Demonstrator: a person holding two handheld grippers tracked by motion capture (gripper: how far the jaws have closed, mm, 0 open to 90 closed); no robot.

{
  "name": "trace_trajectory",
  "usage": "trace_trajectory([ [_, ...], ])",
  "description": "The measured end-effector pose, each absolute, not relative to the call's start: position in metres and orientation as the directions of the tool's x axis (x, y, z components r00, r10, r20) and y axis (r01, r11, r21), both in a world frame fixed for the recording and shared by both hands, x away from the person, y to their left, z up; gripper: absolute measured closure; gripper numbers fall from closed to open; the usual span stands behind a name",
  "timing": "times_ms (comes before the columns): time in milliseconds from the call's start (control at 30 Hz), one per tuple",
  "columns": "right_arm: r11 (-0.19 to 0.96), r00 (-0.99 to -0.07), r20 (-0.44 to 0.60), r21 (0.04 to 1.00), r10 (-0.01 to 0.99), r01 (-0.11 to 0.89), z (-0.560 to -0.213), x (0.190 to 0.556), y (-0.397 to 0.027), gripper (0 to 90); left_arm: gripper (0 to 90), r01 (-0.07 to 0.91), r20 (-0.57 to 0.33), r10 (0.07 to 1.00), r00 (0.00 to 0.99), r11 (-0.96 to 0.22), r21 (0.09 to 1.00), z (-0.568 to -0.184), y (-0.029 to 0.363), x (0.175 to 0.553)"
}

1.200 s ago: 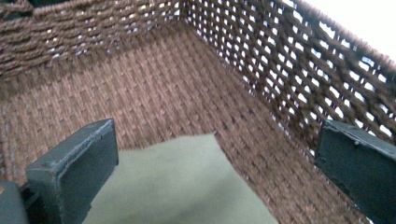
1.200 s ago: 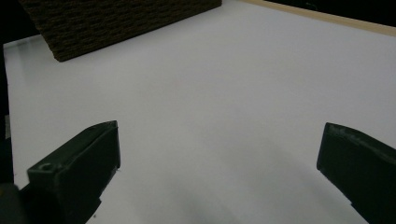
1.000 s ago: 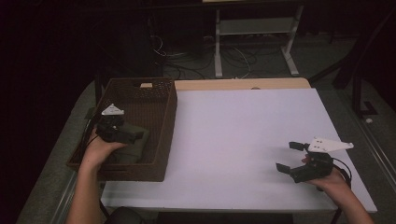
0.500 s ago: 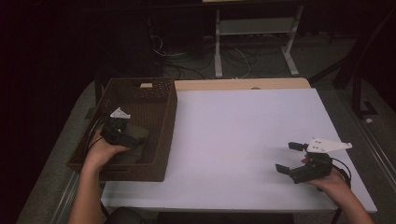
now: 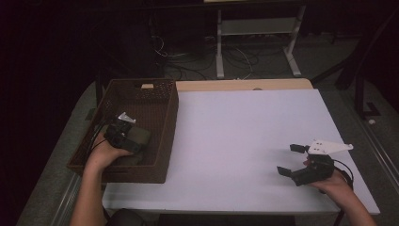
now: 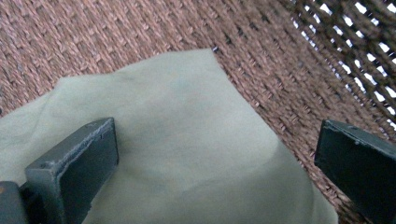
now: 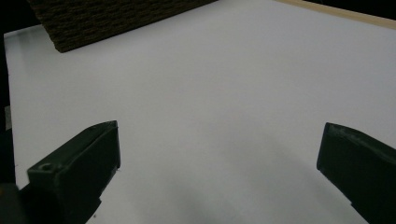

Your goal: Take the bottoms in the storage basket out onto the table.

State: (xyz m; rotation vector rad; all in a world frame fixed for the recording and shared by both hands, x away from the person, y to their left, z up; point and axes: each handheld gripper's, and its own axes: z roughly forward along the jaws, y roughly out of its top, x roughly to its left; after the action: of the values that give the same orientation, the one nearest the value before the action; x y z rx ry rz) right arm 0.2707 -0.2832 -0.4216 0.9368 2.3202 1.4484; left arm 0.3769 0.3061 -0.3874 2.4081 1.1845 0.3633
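A brown woven basket stands at the table's left edge. Inside it lies a folded olive-green cloth. My left gripper hangs low inside the basket, right over the cloth, jaws wide apart and nothing between them. The basket's woven floor and wall show beyond the cloth. My right gripper rests over the white tabletop near the front right corner, open and empty, pointing toward the basket.
The white table top stretches between basket and right hand. A light wooden strip runs along its far edge. Behind the table stand a white metal frame and floor cables.
My left hand has moved toward the basket's near end and lower, down onto the green cloth. The right gripper has stayed where it was.
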Motion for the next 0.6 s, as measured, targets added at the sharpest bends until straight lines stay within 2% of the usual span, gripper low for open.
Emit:
trace_trajectory([
  [600,0.311,-0.767,0.123,0.865,0.630,0.394,-0.423,0.271,-0.281,0.0,0.0,0.714,0.105,0.780,0.617,-0.611,0.343,-0.403,0.294,0.383],
])
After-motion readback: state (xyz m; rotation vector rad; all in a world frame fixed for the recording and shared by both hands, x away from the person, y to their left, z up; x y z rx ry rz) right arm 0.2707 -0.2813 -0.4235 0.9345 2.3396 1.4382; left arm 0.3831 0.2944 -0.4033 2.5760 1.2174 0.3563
